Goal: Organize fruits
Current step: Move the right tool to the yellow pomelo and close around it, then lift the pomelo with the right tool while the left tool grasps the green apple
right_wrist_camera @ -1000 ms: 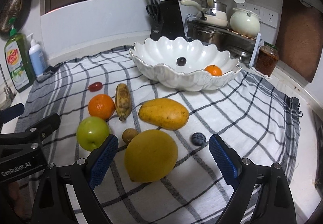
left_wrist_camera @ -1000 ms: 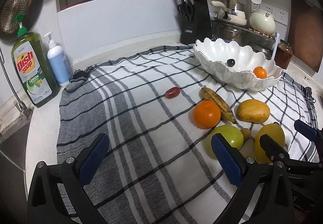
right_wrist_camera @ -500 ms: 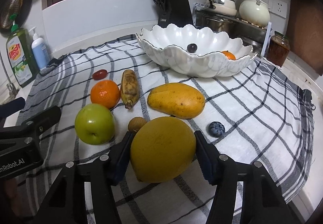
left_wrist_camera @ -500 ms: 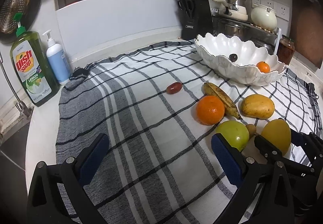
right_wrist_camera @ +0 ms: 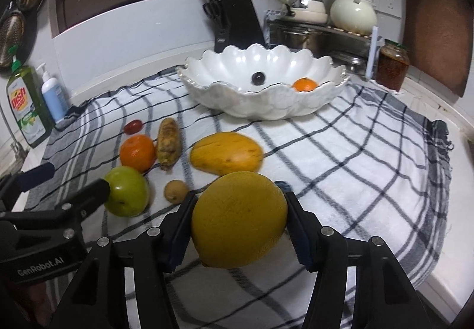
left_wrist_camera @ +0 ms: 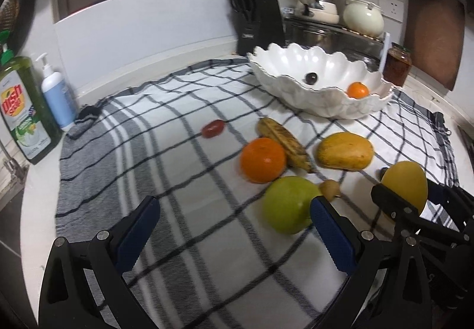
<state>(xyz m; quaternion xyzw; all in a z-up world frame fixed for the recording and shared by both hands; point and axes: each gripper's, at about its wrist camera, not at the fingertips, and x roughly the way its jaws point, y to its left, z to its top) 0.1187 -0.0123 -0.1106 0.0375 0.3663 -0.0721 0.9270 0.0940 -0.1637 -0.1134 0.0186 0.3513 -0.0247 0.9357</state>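
My right gripper point(right_wrist_camera: 240, 228) is shut on a large yellow lemon point(right_wrist_camera: 238, 219), lifted off the cloth; the lemon also shows in the left wrist view point(left_wrist_camera: 406, 185). My left gripper point(left_wrist_camera: 234, 231) is open and empty above the checked cloth point(left_wrist_camera: 166, 157), its right finger beside a green apple point(left_wrist_camera: 288, 204). An orange point(left_wrist_camera: 262, 160), a banana point(left_wrist_camera: 284, 143), a mango point(left_wrist_camera: 345, 151), a small brown fruit point(left_wrist_camera: 330, 188) and a red fruit point(left_wrist_camera: 212, 128) lie on the cloth. A white scalloped bowl point(right_wrist_camera: 234, 93) holds a dark plum point(right_wrist_camera: 258, 78) and a small orange point(right_wrist_camera: 304, 84).
Dish soap point(left_wrist_camera: 20, 109) and a pump bottle point(left_wrist_camera: 56, 94) stand at the left. A knife block point(left_wrist_camera: 257, 20), pots on a rack point(right_wrist_camera: 323, 14) and a jar point(right_wrist_camera: 392, 68) stand behind the bowl. A small dark fruit point(right_wrist_camera: 283, 185) peeks out behind the lemon.
My right gripper moved onto the lemon, shut on it and raised it off the cloth. My left gripper stayed open and shifted slightly towards the fruit.
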